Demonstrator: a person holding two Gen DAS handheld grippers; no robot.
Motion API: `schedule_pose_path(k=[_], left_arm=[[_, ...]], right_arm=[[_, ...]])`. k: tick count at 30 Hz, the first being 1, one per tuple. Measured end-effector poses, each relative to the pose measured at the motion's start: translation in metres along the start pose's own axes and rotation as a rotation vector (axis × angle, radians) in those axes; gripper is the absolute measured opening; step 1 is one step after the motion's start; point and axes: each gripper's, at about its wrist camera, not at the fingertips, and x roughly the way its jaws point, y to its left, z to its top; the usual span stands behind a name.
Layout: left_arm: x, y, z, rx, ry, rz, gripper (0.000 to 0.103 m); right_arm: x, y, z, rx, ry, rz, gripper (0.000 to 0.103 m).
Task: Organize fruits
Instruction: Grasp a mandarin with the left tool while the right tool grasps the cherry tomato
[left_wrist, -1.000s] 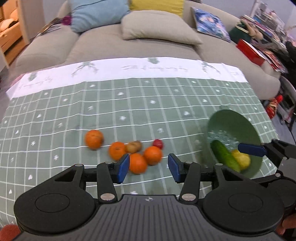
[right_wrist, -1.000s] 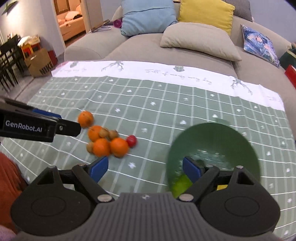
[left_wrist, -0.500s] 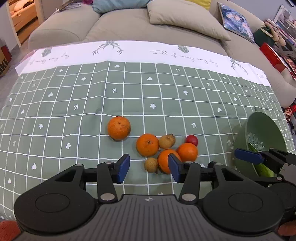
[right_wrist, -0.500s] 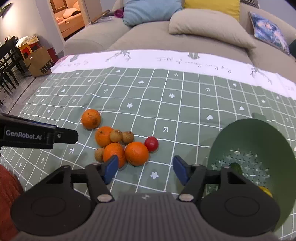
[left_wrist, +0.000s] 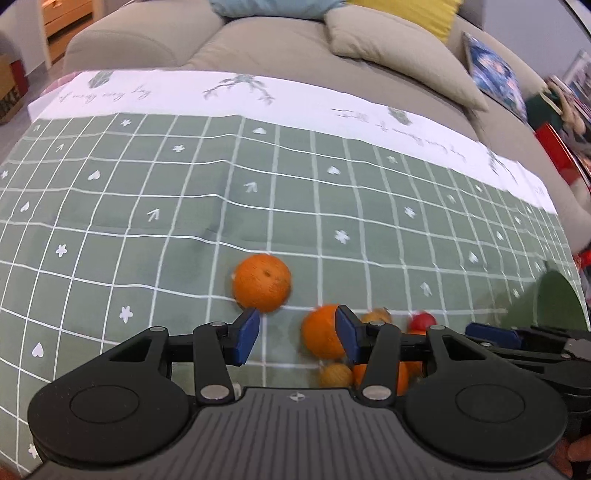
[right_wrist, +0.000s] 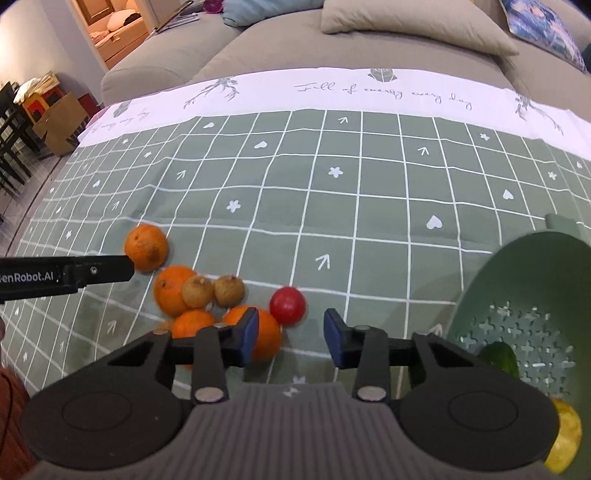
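Over oranges (right_wrist: 255, 334) — right tool (right_wrist: 290, 338) closing

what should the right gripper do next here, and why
Probably ease the right gripper forward over the small red fruit. Its jaws are closing with nothing between them, and that fruit sits just ahead of the gap on the tablecloth, beside an orange. The green colander waits close on the right for the drop.

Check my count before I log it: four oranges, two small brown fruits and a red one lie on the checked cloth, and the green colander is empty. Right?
Not quite: the green colander is not empty. The right wrist view shows a green vegetable and a yellow fruit in it. The rest stands.
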Motion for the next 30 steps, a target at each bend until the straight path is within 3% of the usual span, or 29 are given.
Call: schedule_pose_path(k=[8,16,19,26,30], left_arm=[[0.025,0.012,0.01,-0.017,-0.005,0.042,0.056],[0.042,0.009,0.013,-0.015,0.023,0.068,0.056],[0.048,0.007,0.014,-0.005,0.04,0.081,0.057],[0.052,0.007,0.013,-0.01,0.045,0.062,0.051],[0.04,0.008,0.015,-0.024,0.006,0.034,0.05]], right_arm=[[0.023,-0.005,0.022,0.092,0.033,0.026,0.032],[0.036,-0.024,0.029,0.263,0.095,0.087,0.03],[0.041,-0.029,0.031,0.321,0.126,0.091,0.023],[0.043,-0.024,0.031,0.32,0.147,0.052,0.02],[0.032,-0.019,0.032,0.269,0.129,0.027,0.02]])
